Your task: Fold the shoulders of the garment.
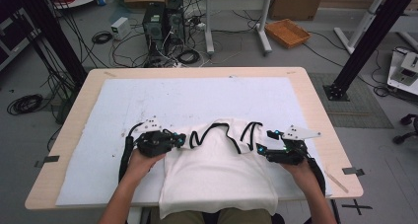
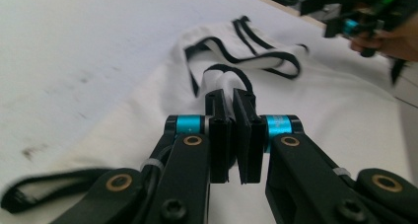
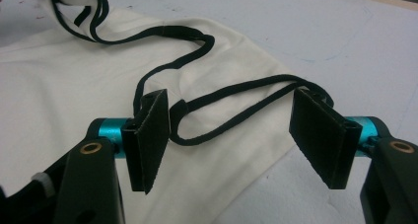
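A white top [image 1: 217, 179] lies on the worktop [image 1: 315, 110]. Its shoulder is pinched by the left gripper [image 2: 231, 135]; the right gripper [image 3: 241, 135] is spread over a strap. Uneven pulling could bunch the fabric.

Soft white cloth top [image 1: 217, 174], black-trimmed

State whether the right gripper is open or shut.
Open. The right gripper has its pads wide apart around the black trim of the white top, not pressing it.
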